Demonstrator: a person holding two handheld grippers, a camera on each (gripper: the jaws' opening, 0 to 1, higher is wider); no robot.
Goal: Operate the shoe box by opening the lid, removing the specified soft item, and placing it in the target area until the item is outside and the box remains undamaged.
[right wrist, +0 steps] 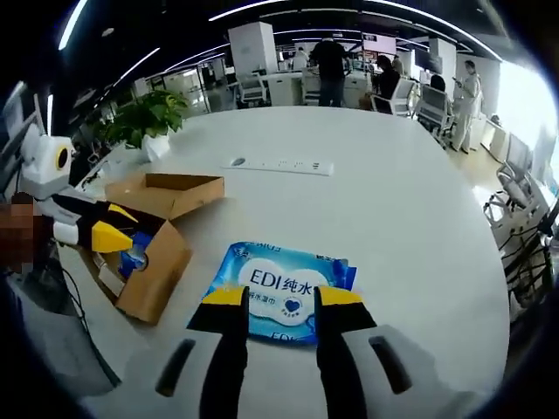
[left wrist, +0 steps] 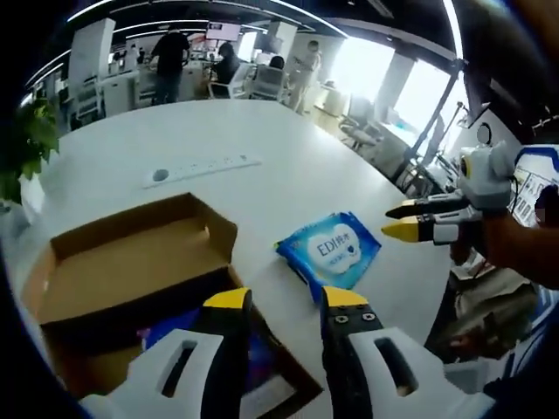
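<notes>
A: Start at the right gripper (right wrist: pixel 279 301). What do the jaws show?

B: In the right gripper view they stand parted with a clear gap, nothing between them. Their yellow tips sit over the near edge of the blue wipes pack (right wrist: pixel 281 291), but I cannot tell whether they touch it.

A: And the pack's lie?

B: Flat on the white table (right wrist: pixel 410 218), outside the shoe box (right wrist: pixel 148 253). Its long axis runs across that view, with the printed label facing up and reading upright toward the camera. In the left gripper view the pack (left wrist: pixel 330 251) lies turned at a slant, just beside the box's corner.

A: The left gripper?

B: The left gripper (left wrist: pixel 284 310) is also parted and empty, hanging over the open box (left wrist: pixel 131 288), above something blue inside (left wrist: pixel 175 330); what that is I cannot tell. From the right gripper view, the left gripper (right wrist: pixel 109 234) pokes at the box's opening with a hand behind it.

A: The box itself?

B: Brown cardboard, lid flap (right wrist: pixel 166 194) thrown back and open.

A: What else lies around?

B: A white power strip (right wrist: pixel 278 164) farther along the table, well apart from the pack. A potted plant (right wrist: pixel 150 118) by the table's far edge. Beyond, office desks, chairs and several people standing (right wrist: pixel 330 70). Nothing lies between the pack and either gripper.
</notes>
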